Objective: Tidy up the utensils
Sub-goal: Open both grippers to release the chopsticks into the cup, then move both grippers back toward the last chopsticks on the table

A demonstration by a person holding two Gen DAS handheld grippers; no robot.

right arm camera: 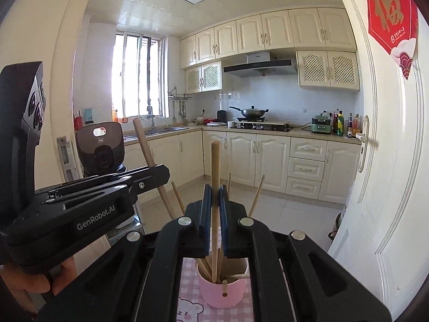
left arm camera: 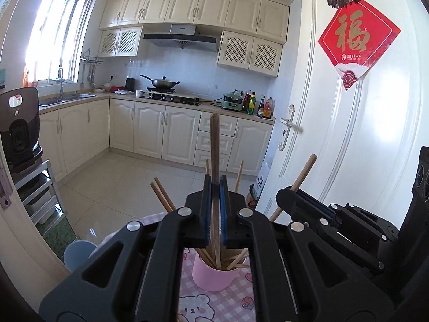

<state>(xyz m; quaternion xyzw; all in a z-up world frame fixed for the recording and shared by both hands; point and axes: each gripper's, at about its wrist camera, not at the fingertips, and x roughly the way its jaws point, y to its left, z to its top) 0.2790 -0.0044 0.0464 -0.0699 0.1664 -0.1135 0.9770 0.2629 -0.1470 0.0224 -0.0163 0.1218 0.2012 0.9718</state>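
Observation:
A pink cup [left arm camera: 214, 277] holding several wooden chopsticks stands on a pink checked tablecloth [left arm camera: 228, 306]; it also shows in the right wrist view [right arm camera: 222, 293]. My left gripper [left arm camera: 215, 187] is shut on a dark wooden chopstick [left arm camera: 215, 145] that stands upright with its lower end in the cup. My right gripper [right arm camera: 215, 196] is shut on a lighter wooden chopstick [right arm camera: 215, 161], also upright over the cup. In the left wrist view the right gripper [left arm camera: 300, 196] sits just to the right, holding its chopstick [left arm camera: 305, 169].
A white door [left arm camera: 362, 134] with a red paper sign stands close on the right. A blue stool [left arm camera: 77, 252] is below the table's left edge. A metal rack [left arm camera: 40, 196] with a dark appliance is at the left. Kitchen counters lie beyond.

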